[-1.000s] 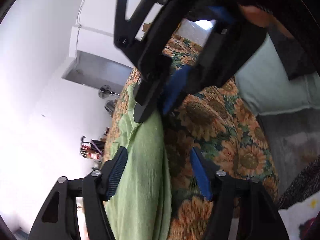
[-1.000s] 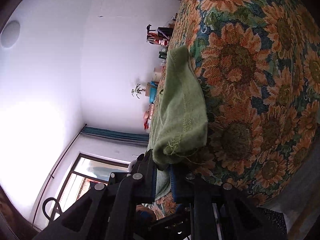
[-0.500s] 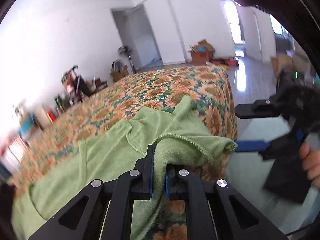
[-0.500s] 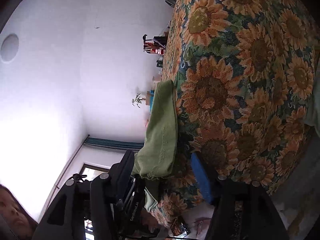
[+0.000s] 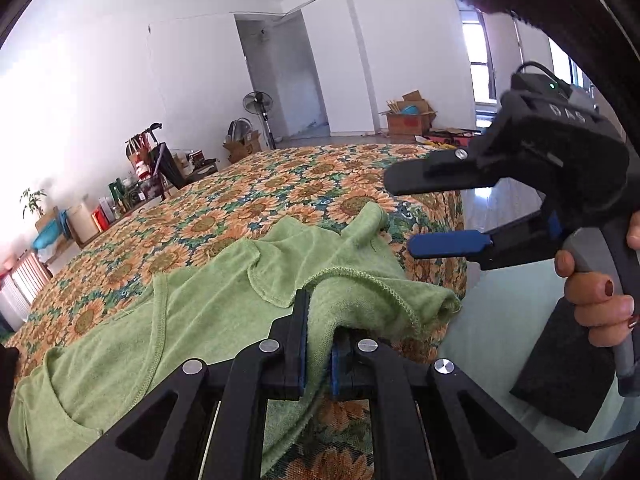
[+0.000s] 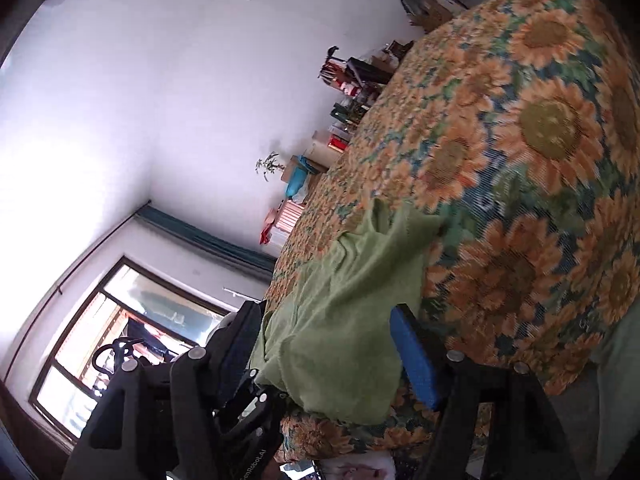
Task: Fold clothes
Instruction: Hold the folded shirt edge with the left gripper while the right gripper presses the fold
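Left gripper (image 5: 318,354) is clamped on a hem fold of the green garment (image 5: 192,320), lower centre of the left view. Garment lies on the sunflower bedspread (image 5: 280,184), long axis running lower left. Right gripper (image 5: 436,216) hangs wide apart at right, nearest the free hem corner

The left gripper (image 5: 320,344) pinches a fold of the green shirt (image 5: 200,320) at the bed's (image 5: 280,184) near edge; the right gripper (image 5: 436,208) hovers agape beside it.

Matt green knit garment (image 5: 200,320)
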`<control>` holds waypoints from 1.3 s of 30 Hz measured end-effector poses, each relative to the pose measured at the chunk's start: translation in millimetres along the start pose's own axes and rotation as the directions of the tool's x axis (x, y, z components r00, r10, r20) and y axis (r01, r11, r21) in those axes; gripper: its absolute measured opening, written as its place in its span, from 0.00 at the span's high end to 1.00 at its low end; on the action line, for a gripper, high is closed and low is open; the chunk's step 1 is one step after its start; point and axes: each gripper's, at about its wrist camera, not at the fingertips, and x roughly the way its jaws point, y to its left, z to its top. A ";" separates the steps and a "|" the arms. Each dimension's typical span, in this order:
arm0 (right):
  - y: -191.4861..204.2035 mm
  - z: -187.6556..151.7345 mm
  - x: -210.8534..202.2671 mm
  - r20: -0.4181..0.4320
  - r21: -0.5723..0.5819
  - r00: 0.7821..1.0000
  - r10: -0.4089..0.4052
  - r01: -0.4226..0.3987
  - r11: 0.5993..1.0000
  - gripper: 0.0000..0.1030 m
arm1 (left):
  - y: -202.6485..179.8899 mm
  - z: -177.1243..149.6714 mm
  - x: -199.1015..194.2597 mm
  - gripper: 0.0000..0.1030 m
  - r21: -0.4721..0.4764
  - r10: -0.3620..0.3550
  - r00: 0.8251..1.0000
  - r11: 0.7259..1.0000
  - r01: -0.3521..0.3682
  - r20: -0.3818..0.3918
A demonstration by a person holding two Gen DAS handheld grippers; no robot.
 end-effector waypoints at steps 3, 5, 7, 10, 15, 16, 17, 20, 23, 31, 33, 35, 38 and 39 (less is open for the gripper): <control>-0.3 -1.3 17.7 -0.084 0.037 0.996 -0.002 0.005 0.999 0.30 | 3.6 1.6 -1.3 0.92 -0.031 -0.005 1.000 1.000 0.005 0.014; -6.8 -5.3 27.9 -0.120 0.074 0.993 -0.006 0.015 0.997 0.30 | 6.0 3.2 -3.7 0.92 -0.043 -0.009 1.000 0.999 0.010 0.025; -8.0 -11.4 25.4 -0.134 0.113 0.990 0.030 -0.015 0.993 0.30 | 8.0 4.7 -6.1 0.92 -0.049 -0.014 0.999 0.999 0.016 0.036; -15.9 -7.2 35.7 -0.144 0.147 0.988 0.062 -0.041 0.988 0.30 | 10.6 7.0 -9.3 0.92 -0.055 -0.020 0.999 0.998 0.022 0.050; -34.3 -1.3 54.2 -0.184 0.220 0.977 0.109 -0.067 0.973 0.30 | 15.1 8.8 -14.2 0.92 -0.074 -0.016 0.998 0.997 0.021 0.066; -37.0 -1.9 57.8 -0.191 0.248 0.972 0.135 -0.086 0.965 0.29 | 17.5 9.3 -15.4 0.92 -0.087 -0.021 0.997 0.996 0.027 0.072; -35.1 -3.2 63.8 -0.195 0.269 0.968 0.154 -0.099 0.958 0.29 | 19.3 9.8 -16.3 0.92 -0.095 -0.028 0.997 0.995 0.035 0.074; -39.6 0.6 70.0 -0.194 0.285 0.966 0.171 -0.112 0.952 0.29 | 22.2 10.8 -18.5 0.92 -0.102 -0.038 0.996 0.994 0.046 0.081; -32.1 10.4 78.6 -0.195 0.258 0.967 0.163 -0.110 0.960 0.29 | 22.0 11.5 -20.0 0.92 -0.093 -0.034 0.996 0.995 0.042 0.084; -19.0 18.9 89.3 -0.218 0.199 0.974 0.064 -0.020 0.980 0.74 | 28.7 6.3 -21.9 0.92 -0.149 -0.031 0.995 0.988 0.044 0.091; -0.2 23.1 82.4 -0.189 0.131 0.982 0.022 0.003 0.991 0.78 | 31.5 5.1 -24.7 0.92 -0.172 -0.031 0.995 0.984 0.047 0.098; 18.7 29.1 80.2 -0.167 0.077 0.986 0.001 0.012 0.997 0.79 | 34.8 5.8 -29.6 0.92 -0.210 -0.005 0.994 0.977 0.029 0.114; 46.8 36.3 79.3 -0.148 0.004 0.989 -0.008 0.009 1.000 0.80 | 46.0 5.0 -41.9 0.92 -0.326 0.078 0.988 0.945 -0.032 0.130; 60.7 38.4 84.8 -0.148 -0.026 0.989 -0.012 0.008 1.000 0.80 | 51.1 2.8 -47.2 0.92 -0.372 0.111 0.985 0.927 -0.055 0.132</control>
